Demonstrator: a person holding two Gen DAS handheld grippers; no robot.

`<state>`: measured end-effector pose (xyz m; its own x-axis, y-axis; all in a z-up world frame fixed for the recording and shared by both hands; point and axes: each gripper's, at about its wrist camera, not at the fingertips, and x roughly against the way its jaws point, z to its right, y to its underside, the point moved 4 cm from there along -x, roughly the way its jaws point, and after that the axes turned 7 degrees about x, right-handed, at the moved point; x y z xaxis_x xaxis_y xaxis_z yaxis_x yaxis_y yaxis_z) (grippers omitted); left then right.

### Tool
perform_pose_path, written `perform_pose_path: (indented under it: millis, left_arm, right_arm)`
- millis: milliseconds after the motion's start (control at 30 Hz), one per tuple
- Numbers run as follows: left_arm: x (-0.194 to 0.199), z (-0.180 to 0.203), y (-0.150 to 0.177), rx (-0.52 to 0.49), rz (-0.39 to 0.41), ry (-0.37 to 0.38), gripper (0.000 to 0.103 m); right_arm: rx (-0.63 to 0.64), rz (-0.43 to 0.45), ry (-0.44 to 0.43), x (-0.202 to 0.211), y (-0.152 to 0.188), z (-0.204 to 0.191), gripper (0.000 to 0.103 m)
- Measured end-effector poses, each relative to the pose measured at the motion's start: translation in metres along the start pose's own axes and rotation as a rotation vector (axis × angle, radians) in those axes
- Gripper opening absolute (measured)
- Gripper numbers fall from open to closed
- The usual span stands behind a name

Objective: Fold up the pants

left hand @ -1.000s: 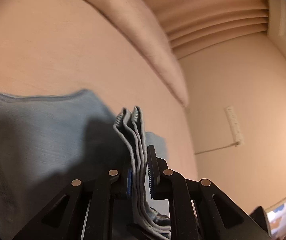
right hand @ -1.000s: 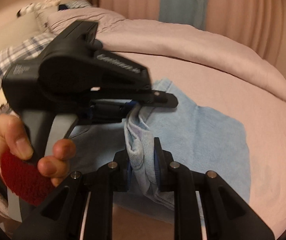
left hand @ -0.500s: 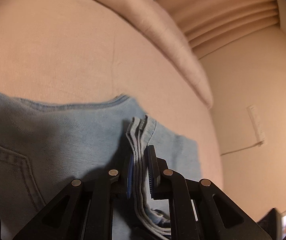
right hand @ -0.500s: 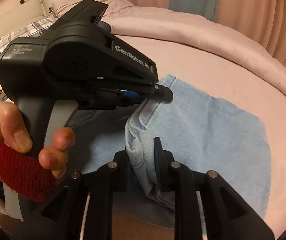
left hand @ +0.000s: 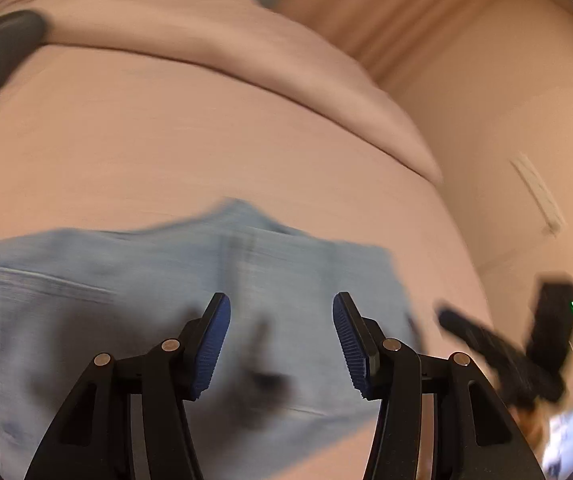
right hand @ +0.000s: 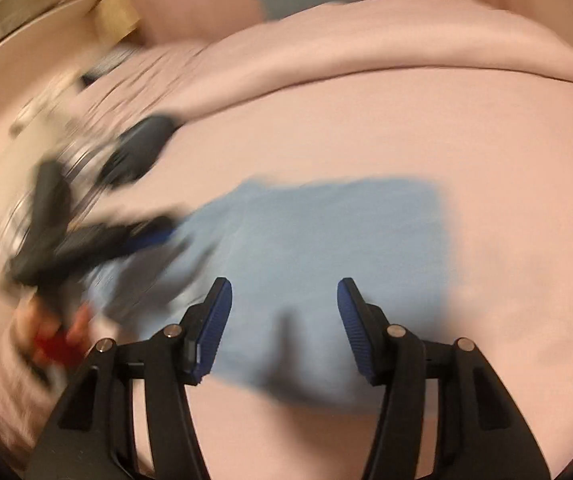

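The light blue denim pants point(left hand: 134, 288) lie folded flat on the pink bed; they also show in the right wrist view point(right hand: 326, 240) as a blue rectangle. My left gripper point(left hand: 281, 344) is open and empty just above the pants. My right gripper point(right hand: 284, 328) is open and empty over the pants' near edge. The left gripper appears blurred in the right wrist view point(right hand: 86, 240) at the pants' left end. The right gripper appears blurred in the left wrist view point(left hand: 518, 352) at the right.
The pink bed sheet point(right hand: 426, 128) spreads all around the pants. A rolled pink duvet point(right hand: 386, 40) lies along the far side. Plaid bedding point(right hand: 42, 148) is at the left. Pink curtains point(left hand: 426, 12) and a wall point(left hand: 506, 120) stand beyond the bed.
Both grippers have opened and let go of the pants' folded edge. The pants now lie flat on the bed, and both grippers have pulled back with motion blur.
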<state>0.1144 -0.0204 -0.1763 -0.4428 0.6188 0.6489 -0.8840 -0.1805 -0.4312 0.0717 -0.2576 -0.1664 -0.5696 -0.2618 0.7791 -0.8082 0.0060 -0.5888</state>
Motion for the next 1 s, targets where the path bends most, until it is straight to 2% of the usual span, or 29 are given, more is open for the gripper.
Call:
perform_pose_path:
  millis: [67,133,267,333,367,433,467,500,633,700,733,800,867,900,933,967,1000]
  left_arm:
    - [-0.018,0.031,0.014,-0.056,-0.063,0.069,0.052]
    - [-0.042,0.06,0.03,-0.113,-0.12,0.106,0.052]
    - [-0.094,0.099,0.067,-0.177,-0.22,0.137,0.052]
    - [-0.117,0.105,0.089,-0.213,-0.254,0.104,0.052]
    - [-0.125,0.105,0.101,-0.251,-0.232,0.067,0.052]
    - [-0.122,0.107,0.112,-0.318,-0.156,0.053,0.052]
    - [-0.121,0.107,0.113,-0.323,-0.159,0.054,0.052]
    - [-0.121,0.107,0.111,-0.316,-0.17,0.061,0.052]
    - [-0.102,0.095,0.097,-0.25,-0.209,0.092,0.052]
    - [-0.072,0.083,0.084,-0.21,-0.124,0.122,0.052]
    - [-0.058,0.075,0.077,-0.204,-0.074,0.121,0.052]
    - [-0.038,0.051,0.065,-0.174,0.005,0.067,0.052]
    - [-0.032,0.011,0.059,-0.061,-0.001,-0.026,0.052]
    - [-0.032,-0.008,0.061,0.003,-0.027,-0.064,0.042]
    - [-0.026,-0.026,0.068,0.065,-0.032,-0.034,0.034]
    - [-0.02,-0.034,0.072,0.08,-0.02,-0.03,0.022]
    - [-0.014,-0.04,0.079,0.08,-0.014,-0.029,0.016]
  right_arm:
    - [-0.031,0.018,0.058,0.005,-0.014,0.028,0.045]
    - [-0.045,0.02,0.046,0.001,-0.026,0.043,0.038]
    - [-0.011,-0.046,0.05,-0.033,-0.04,0.056,0.032]
    - [0.006,-0.102,0.052,-0.053,-0.038,0.06,0.025]
    - [0.022,-0.143,0.082,-0.067,-0.035,0.062,0.025]
    - [0.064,-0.212,0.128,-0.088,-0.017,0.069,0.024]
    - [0.076,-0.196,0.123,-0.09,-0.014,0.067,0.024]
    - [0.082,-0.166,0.115,-0.086,-0.013,0.066,0.024]
    - [0.005,-0.148,0.077,-0.073,-0.012,0.074,0.021]
    - [-0.01,-0.106,0.094,-0.048,-0.011,0.069,0.027]
    - [0.003,-0.085,0.09,-0.04,-0.012,0.064,0.027]
    - [0.028,-0.044,0.045,-0.016,-0.007,0.049,0.027]
    - [0.045,-0.023,-0.003,0.004,0.008,0.031,0.027]
    - [0.063,-0.035,-0.016,0.008,0.019,0.021,0.027]
    - [0.081,-0.061,-0.001,0.008,0.031,0.014,0.026]
    - [0.104,-0.097,0.031,0.006,0.045,0.008,0.025]
    - [0.119,-0.119,0.048,0.005,0.055,0.005,0.025]
